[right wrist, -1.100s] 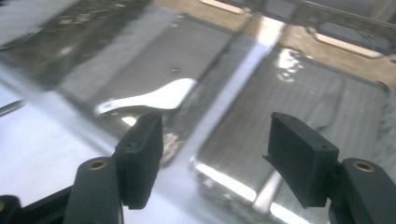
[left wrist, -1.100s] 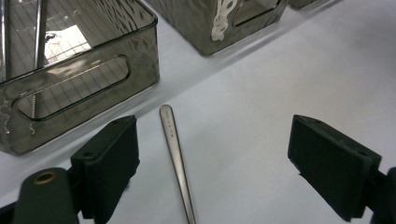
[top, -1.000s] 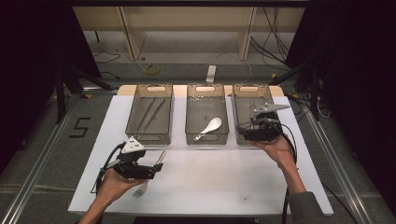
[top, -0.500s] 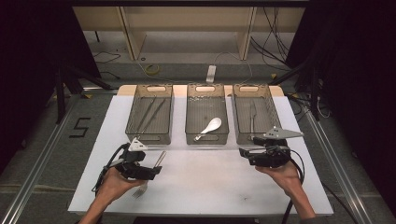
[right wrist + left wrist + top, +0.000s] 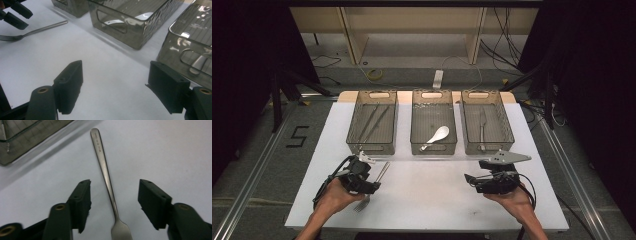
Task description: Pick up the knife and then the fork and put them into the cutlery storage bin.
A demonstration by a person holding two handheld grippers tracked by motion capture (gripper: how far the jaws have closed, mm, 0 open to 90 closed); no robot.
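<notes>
A metal fork [image 5: 381,174] lies on the white board near the front left, tines toward the person. My left gripper [image 5: 375,187] hovers low over it. In the left gripper view the fork's handle [image 5: 106,173] runs between the two pads. The jaws have just been closing, but a gap still shows on each side, so the gripper is open. My right gripper [image 5: 470,179] is held low over the board at front right, open, with bare board between its pads [image 5: 68,82]. In the right gripper view the fork [image 5: 37,30] and the left gripper [image 5: 15,12] show at top left.
Three smoky plastic bins stand in a row at the back of the board [image 5: 427,200]. The left bin [image 5: 371,148] holds thin sticks, the middle bin [image 5: 433,149] a white spoon [image 5: 435,137], the right bin [image 5: 488,149] a metal utensil [image 5: 482,127]. Dark floor surrounds the board.
My right gripper has come back from the right bin to the front right, lower over the board. My left gripper stays over the fork with its jaws narrowed.
</notes>
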